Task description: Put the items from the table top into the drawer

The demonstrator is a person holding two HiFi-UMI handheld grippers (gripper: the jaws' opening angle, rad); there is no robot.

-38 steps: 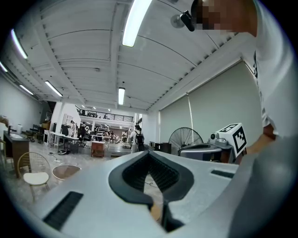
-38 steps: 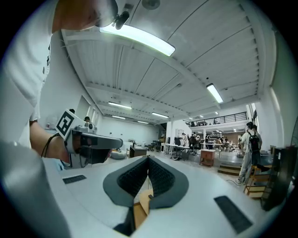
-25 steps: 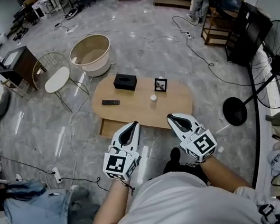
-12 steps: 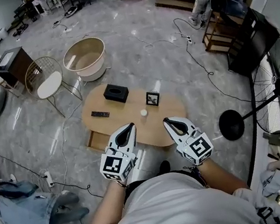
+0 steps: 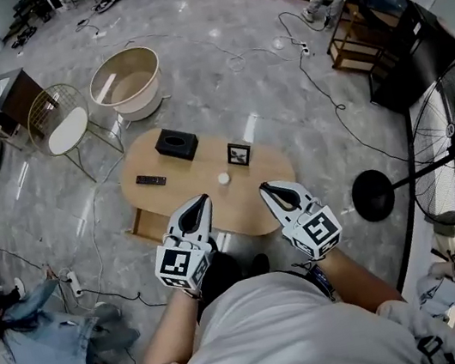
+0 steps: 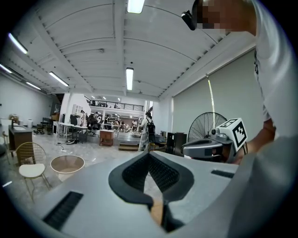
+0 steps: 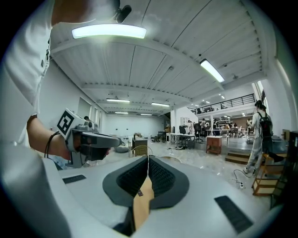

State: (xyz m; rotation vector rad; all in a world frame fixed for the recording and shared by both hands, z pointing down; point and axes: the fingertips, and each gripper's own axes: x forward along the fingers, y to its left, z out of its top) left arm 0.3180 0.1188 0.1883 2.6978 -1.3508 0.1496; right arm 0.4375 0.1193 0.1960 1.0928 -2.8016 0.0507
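By the look of it the task had not begun: all four items sat on the table (image 5: 270, 163), and the drawer (image 5: 142, 227), down left of the left tool (image 5: 203, 198), seemed open and empty. That tool and the right tool (image 5: 263, 186) hung over the near edge, jaws closed on nothing. The remote (image 5: 151, 180) lay ahead-left of the left tool, long axis along the table's length. The black box (image 5: 176, 143) sat beyond it, similarly angled. The picture frame (image 5: 239, 153) stood ahead between the tools, a small white object (image 5: 223, 178) nearer.
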